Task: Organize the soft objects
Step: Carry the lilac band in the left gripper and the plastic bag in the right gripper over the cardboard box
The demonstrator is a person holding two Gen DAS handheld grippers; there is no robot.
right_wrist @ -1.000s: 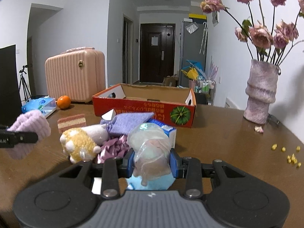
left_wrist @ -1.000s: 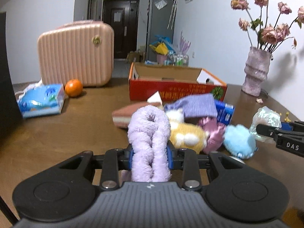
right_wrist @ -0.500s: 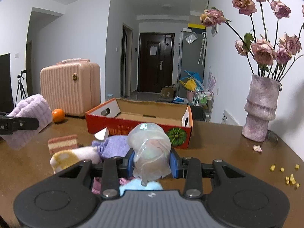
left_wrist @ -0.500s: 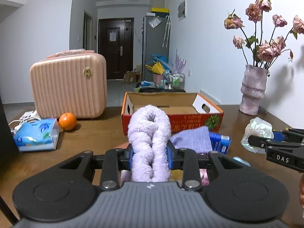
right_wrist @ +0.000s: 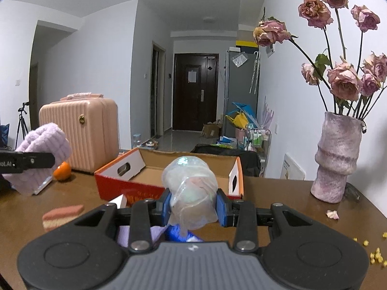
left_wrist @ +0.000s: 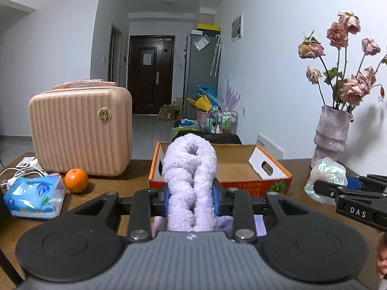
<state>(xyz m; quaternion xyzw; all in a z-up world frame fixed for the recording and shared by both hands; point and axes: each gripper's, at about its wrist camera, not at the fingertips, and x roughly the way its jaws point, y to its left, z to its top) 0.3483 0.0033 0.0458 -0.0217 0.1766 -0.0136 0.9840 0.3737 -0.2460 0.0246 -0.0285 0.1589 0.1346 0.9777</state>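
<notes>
My left gripper (left_wrist: pixel 192 199) is shut on a fluffy lilac towel roll (left_wrist: pixel 191 176), held up in front of the open red cardboard box (left_wrist: pixel 273 181). My right gripper (right_wrist: pixel 192 207) is shut on a soft toy wrapped in shiny clear plastic (right_wrist: pixel 191 193), also raised before the red box (right_wrist: pixel 116 183). In the left wrist view the right gripper (left_wrist: pixel 348 188) comes in from the right with the wrapped toy (left_wrist: pixel 325 176). In the right wrist view the left gripper (right_wrist: pixel 26 162) comes in from the left with the lilac towel (right_wrist: pixel 46 145). A purple cloth (right_wrist: pixel 157 232) shows just below my right fingers.
On the brown table (right_wrist: pixel 278 193) stand a pink suitcase (left_wrist: pixel 79 133), an orange (left_wrist: pixel 76 180), a blue tissue pack (left_wrist: pixel 31 197) and a vase of dried roses (right_wrist: pixel 336 164). A pink sponge cake block (right_wrist: pixel 61 216) lies left of the box. Yellow crumbs (right_wrist: pixel 372 253) are scattered at the right.
Both grippers rose and moved toward the red box with their loads. The pile of soft toys dropped below view, and the box now sits nearer and lower in both views.
</notes>
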